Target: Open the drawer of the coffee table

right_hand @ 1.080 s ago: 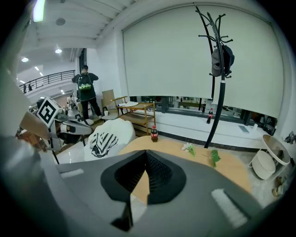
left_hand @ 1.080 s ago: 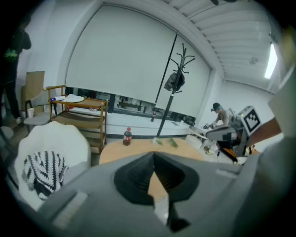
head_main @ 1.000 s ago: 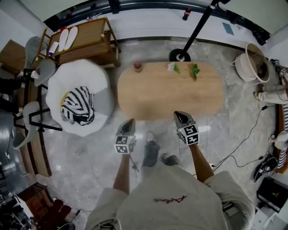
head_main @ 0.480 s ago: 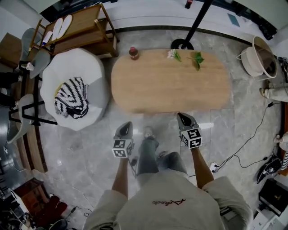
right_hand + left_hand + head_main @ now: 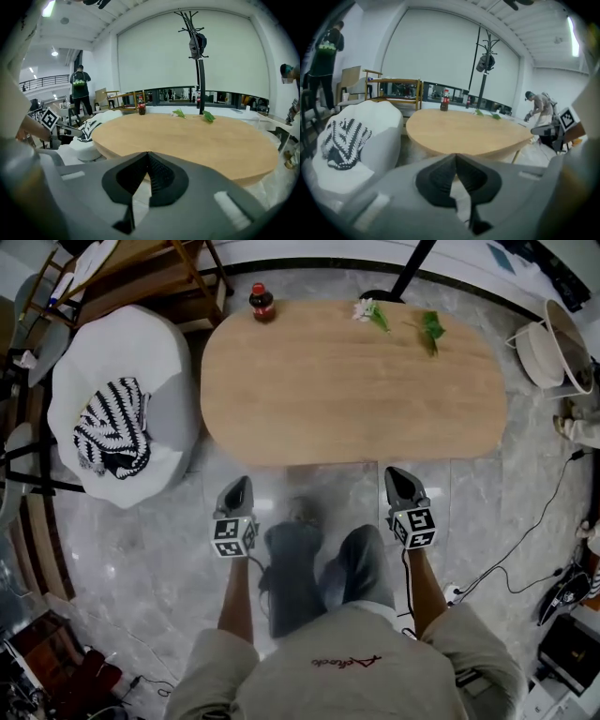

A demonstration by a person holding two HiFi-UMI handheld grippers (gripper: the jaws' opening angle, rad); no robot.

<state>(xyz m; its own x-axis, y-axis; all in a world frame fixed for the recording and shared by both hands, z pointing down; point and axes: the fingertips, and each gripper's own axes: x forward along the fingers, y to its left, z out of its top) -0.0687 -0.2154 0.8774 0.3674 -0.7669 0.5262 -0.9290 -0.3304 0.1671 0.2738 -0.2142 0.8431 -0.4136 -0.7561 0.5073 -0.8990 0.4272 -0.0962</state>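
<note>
Your left tool and right tool are both closed tight, holding nothing. Each sits near the long edge of the oval light-wood counter, not touching it.

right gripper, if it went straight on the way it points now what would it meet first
Probably the near edge of the coffee table: the right gripper, shut and empty, aims at it. Depth is unclear; it might pass under the top.

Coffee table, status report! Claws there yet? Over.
Left claw, right claw: shut, empty. Oval light-wood coffee table just ahead, untouched; drawer not in sight. Nothing in the way.
</note>
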